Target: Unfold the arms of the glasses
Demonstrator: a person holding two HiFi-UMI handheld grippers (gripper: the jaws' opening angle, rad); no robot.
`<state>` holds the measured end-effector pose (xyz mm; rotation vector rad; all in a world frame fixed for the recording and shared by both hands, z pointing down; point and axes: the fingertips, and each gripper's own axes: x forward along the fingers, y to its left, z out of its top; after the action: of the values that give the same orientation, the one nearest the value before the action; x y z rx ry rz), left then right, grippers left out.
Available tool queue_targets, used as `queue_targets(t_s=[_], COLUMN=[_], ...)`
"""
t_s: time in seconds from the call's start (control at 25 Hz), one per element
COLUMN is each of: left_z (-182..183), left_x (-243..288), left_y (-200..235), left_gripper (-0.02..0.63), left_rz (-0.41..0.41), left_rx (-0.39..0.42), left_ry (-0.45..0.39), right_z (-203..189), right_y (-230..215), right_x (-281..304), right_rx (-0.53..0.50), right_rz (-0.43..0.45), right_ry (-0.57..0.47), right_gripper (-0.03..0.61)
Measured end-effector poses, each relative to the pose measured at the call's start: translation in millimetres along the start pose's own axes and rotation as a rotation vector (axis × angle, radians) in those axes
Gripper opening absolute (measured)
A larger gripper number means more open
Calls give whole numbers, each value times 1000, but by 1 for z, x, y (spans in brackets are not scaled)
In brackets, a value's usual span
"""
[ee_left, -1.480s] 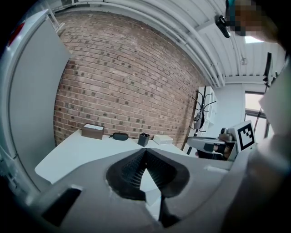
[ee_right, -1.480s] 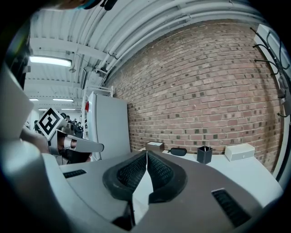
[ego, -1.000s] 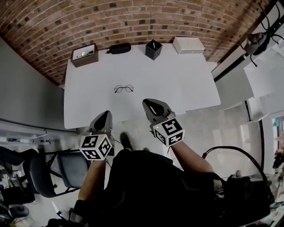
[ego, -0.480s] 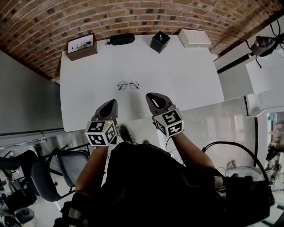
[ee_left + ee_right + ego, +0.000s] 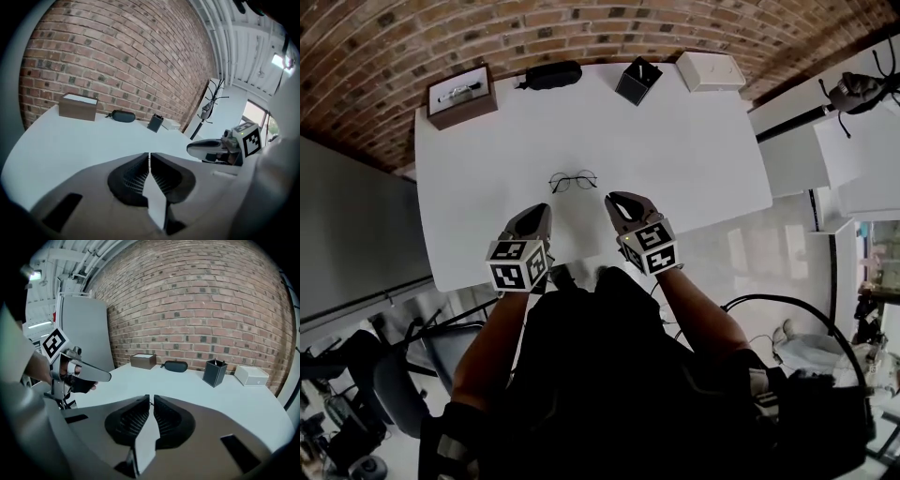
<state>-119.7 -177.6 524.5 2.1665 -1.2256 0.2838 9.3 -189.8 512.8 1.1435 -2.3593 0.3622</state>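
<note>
Thin wire-framed glasses (image 5: 573, 180) lie on the white table (image 5: 694, 159), a little in from its near edge. My left gripper (image 5: 540, 212) hovers over the near edge, just short and left of them, shut on nothing. To the right, my right gripper (image 5: 616, 200) sits short of the glasses, also shut and empty. In the left gripper view the jaws (image 5: 149, 154) meet tip to tip, and the right gripper view shows its own tips (image 5: 151, 401) together too. Neither gripper view shows the glasses.
Along the far edge by the brick wall stand a brown box (image 5: 455, 94), a black glasses case (image 5: 548, 75), a black pen holder (image 5: 637, 80) and a white box (image 5: 711, 70). A chair (image 5: 384, 384) stands at my lower left.
Both grippers have moved forward and down from in front of the table to over its near edge, closer to the glasses. The glasses have not moved.
</note>
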Motion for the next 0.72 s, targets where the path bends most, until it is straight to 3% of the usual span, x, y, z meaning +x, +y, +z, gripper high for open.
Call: queue_targets(t_s=[0.48,0.6,0.72], left_z=[-31,-36,-43], left_x=[54,65,75], left_y=[27,35,40], left_gripper=[15,92,103], left_rz=[81,115,131], left_rx=[-27,-26,-38], left_ry=[131,141,167], right_z=[-42,-54,-63], right_y=[-22,-24,-28], right_x=[52,65,77], right_rx=[12,16,19], right_rz=[60,89,103], right_ry=[130,168,198], right_gripper=[10,11,11])
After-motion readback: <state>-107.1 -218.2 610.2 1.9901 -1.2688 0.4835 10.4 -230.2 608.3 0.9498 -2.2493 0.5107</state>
